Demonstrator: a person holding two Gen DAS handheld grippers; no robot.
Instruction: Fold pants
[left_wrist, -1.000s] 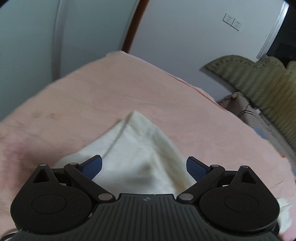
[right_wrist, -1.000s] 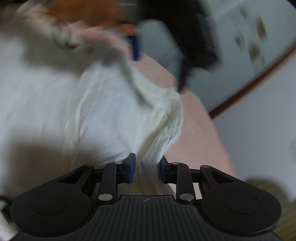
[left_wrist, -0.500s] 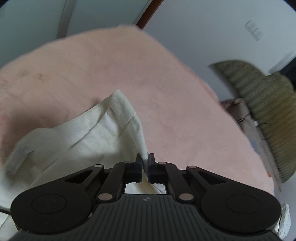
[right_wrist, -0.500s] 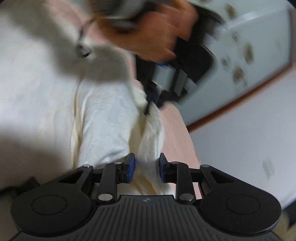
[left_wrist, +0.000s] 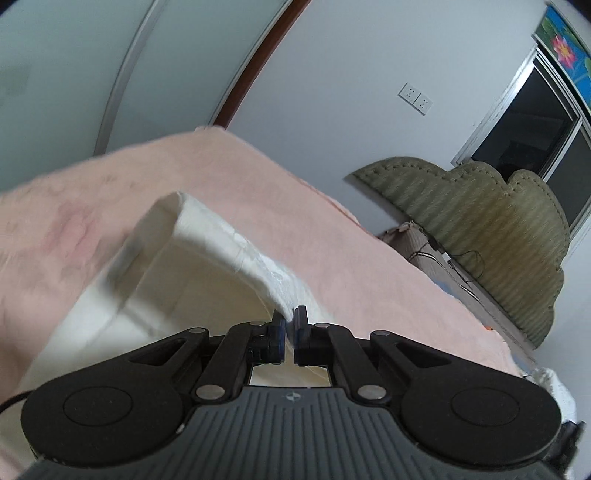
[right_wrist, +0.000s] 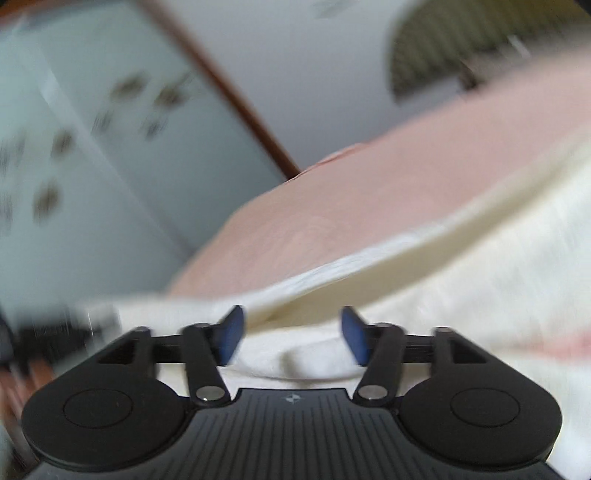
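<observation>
Pants: cream cotton pants (left_wrist: 207, 266) are lifted above the pink blanketed bed (left_wrist: 332, 236), an edge raised, apparently to be carried over into a fold.
Left tongs (left_wrist: 289, 325): clenched on the near pants edge.
Right tongs (right_wrist: 291, 332): released, spread above slack cloth; blurred view.
Far right: green scalloped headboard (left_wrist: 480, 221).

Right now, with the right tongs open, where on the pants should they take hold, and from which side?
On the free raised edge of the pants, just ahead of the right tongs, coming straight forward. That edge stands off the layer below, so one finger can slide under. The left tongs pinch another edge.
</observation>
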